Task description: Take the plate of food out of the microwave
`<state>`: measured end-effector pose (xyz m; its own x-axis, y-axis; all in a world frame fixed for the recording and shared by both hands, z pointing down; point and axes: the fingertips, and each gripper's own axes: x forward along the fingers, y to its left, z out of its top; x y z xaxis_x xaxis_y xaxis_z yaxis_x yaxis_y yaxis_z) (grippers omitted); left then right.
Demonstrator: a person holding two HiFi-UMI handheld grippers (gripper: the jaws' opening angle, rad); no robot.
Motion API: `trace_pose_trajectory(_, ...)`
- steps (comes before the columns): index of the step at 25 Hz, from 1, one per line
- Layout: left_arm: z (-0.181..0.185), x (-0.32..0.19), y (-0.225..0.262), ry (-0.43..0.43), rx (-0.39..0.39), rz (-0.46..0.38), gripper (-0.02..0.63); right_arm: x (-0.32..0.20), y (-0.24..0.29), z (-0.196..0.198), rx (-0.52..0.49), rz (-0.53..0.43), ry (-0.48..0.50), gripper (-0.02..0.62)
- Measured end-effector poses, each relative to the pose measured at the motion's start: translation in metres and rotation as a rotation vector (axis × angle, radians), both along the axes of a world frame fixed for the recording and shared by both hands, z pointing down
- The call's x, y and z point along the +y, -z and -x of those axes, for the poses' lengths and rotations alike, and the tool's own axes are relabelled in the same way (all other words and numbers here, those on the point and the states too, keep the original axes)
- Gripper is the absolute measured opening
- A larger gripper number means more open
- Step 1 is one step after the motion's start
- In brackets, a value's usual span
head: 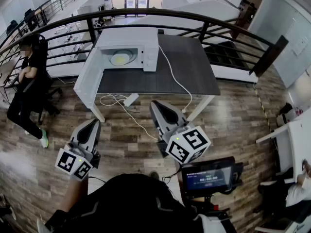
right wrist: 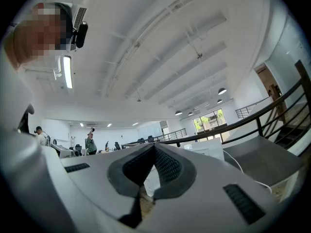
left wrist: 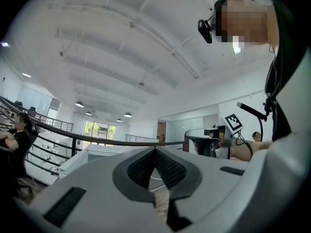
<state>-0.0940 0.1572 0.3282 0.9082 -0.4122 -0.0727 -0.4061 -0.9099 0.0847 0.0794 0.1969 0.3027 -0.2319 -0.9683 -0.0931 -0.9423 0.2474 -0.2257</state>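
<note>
Head view: plate of food (head: 121, 58) inside open microwave (head: 129, 39) on the surface (head: 189, 64), well apart from left tool (head: 94, 123) and right tool (head: 155, 103), both closed on nothing; likely stiff, breakable, slick, best pinched at the near rim.

Right gripper (right wrist: 154, 148) here, jaws pressed together, nothing between them. Dark ribbed pads (right wrist: 167, 166) meet at tip. Right of fingers: dark table (right wrist: 265, 161), white cable (right wrist: 241, 168) trailing across it. Beyond fingertips, up and right: black railing (right wrist: 243, 124), bright windows (right wrist: 210, 120) behind it. Far left of fingers: standing person (right wrist: 90, 143). Wood floor (right wrist: 144, 202) peeks through gap under pads.
</note>
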Motion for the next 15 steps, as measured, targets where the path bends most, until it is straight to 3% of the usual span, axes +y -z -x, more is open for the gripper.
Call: trace_pose_trajectory(15,0.01,-0.004,-0.001,0.023,-0.008,-0.003,0.002,0.001,0.005,-0.008,-0.048,-0.031,-0.059,0.0)
